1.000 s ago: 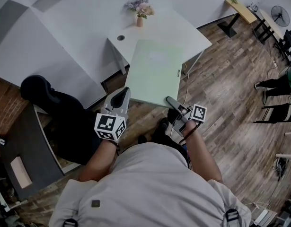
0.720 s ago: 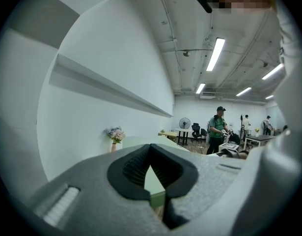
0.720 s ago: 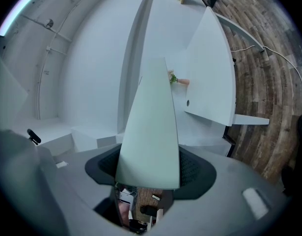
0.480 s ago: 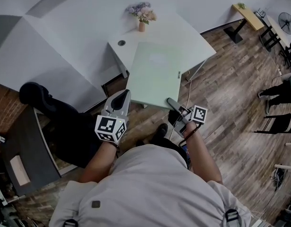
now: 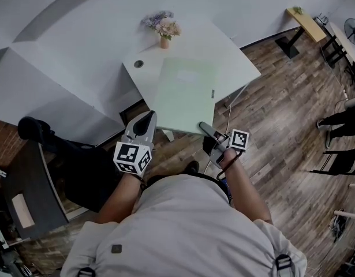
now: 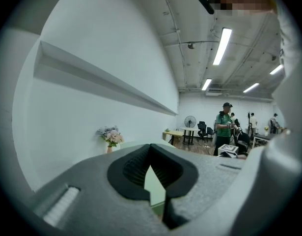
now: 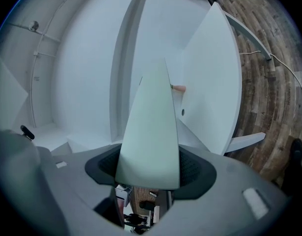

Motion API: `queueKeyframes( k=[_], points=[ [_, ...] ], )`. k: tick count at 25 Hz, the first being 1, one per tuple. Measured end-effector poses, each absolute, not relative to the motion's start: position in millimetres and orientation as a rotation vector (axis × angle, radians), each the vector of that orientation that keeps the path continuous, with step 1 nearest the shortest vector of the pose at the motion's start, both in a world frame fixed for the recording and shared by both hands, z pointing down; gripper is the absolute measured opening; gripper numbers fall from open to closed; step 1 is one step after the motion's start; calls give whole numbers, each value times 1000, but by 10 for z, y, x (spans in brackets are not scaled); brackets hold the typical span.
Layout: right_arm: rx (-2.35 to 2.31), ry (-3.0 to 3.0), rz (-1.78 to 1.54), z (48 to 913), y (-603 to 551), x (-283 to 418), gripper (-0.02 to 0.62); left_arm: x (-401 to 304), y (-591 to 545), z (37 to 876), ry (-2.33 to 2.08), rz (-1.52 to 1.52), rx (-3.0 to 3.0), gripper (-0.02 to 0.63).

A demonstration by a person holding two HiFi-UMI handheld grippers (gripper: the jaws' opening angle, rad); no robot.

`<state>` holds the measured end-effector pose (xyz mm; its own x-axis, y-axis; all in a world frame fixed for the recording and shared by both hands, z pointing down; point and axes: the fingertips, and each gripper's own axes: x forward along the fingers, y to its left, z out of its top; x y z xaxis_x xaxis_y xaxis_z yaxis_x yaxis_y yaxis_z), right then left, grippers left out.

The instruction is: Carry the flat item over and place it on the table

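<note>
Holding pale green flat rigid board [image 5: 183,94], left gripper [image 5: 145,117] and right gripper [image 5: 204,127] each clamped on a near corner; likely light, stiff, smooth; white counter [image 5: 223,45] ahead.

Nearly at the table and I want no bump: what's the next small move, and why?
Probably carry the green panel forward a little before lowering: the left gripper and right gripper clamp its near edge, which is over the floor, short of the white table.

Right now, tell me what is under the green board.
The board overlaps the white table; wood floor lies below its near edge. That part of the table is covered, so anything on it, or any contact, cannot be seen.
</note>
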<state>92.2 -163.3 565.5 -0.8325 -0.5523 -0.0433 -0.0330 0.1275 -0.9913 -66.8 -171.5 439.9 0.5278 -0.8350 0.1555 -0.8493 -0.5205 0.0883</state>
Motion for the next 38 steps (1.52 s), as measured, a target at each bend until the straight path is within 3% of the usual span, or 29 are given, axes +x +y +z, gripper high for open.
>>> queueKeyframes(
  k=[12, 38],
  points=[
    [-521, 1989, -1790, 5668, -2156, 1256, 300, -422, -2194, 4405, -1502, 136, 2563, 0],
    [-703, 1929, -1899, 6417, -3255, 945, 305, -760, -3438, 4902, -1379, 196, 2515, 0]
  ],
)
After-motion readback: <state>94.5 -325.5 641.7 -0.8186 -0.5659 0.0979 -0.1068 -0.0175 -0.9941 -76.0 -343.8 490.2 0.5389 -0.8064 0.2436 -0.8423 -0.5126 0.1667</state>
